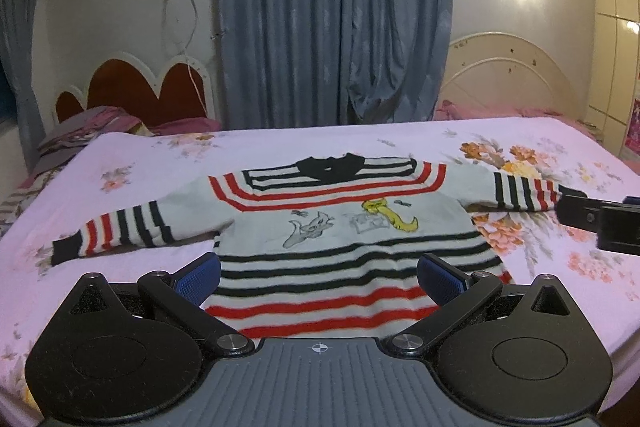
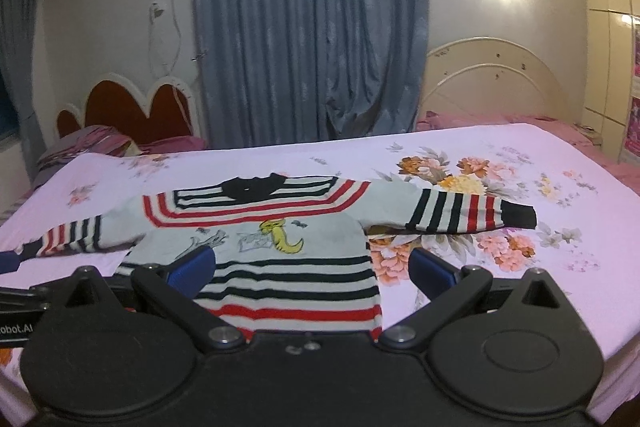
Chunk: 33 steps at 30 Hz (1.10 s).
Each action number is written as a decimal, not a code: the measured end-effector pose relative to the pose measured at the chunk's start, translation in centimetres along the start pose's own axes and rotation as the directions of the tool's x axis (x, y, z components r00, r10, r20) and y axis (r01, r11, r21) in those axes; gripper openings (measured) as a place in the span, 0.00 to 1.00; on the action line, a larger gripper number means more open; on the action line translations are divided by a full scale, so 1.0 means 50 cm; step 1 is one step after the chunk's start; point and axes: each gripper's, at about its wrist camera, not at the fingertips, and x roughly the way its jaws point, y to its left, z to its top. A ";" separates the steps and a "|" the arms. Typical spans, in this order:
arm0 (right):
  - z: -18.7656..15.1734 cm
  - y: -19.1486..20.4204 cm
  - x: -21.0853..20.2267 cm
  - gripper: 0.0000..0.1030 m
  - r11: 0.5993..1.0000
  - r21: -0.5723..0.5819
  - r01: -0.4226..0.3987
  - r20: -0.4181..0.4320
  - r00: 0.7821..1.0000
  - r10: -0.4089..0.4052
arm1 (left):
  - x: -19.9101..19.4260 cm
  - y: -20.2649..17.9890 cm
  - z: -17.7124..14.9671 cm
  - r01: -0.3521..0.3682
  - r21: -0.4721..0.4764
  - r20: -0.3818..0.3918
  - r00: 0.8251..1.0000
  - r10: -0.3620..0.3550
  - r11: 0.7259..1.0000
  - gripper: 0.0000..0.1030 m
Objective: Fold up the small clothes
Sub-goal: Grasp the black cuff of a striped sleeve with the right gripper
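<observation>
A small white sweater [image 1: 340, 223] with black and red stripes and a cartoon print lies flat on the bed, front up, both sleeves spread out; it also shows in the right wrist view [image 2: 280, 227]. My left gripper [image 1: 320, 279] is open and empty, hovering over the sweater's hem. My right gripper [image 2: 312, 271] is open and empty above the hem's right part. The right gripper's body [image 1: 600, 223] shows in the left wrist view beside the right sleeve cuff [image 1: 532, 193]. The left sleeve [image 1: 116, 231] lies slanted to the left.
The bed has a pink floral sheet [image 1: 560, 267]. A red heart-shaped headboard [image 1: 136, 91] with pillows stands at the far left, a cream headboard [image 1: 508, 79] at the far right. Blue curtains [image 1: 336, 15] hang behind.
</observation>
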 end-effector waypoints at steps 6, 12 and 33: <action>0.021 -0.055 0.071 0.99 0.997 0.057 0.060 0.006 0.998 -0.061 | 0.093 -0.007 0.013 0.045 -0.053 -0.020 0.999 -0.046 0.998 1.00; 0.040 -0.185 0.182 0.99 0.972 0.200 0.120 -0.010 0.993 -0.121 | 0.208 -0.057 0.033 0.045 -0.092 -0.026 0.998 -0.048 0.995 1.00; -0.032 -0.679 0.588 0.56 0.742 0.635 0.215 -0.209 0.973 -0.102 | 0.562 -0.330 0.121 0.042 -0.006 -0.314 0.949 -0.042 0.999 1.00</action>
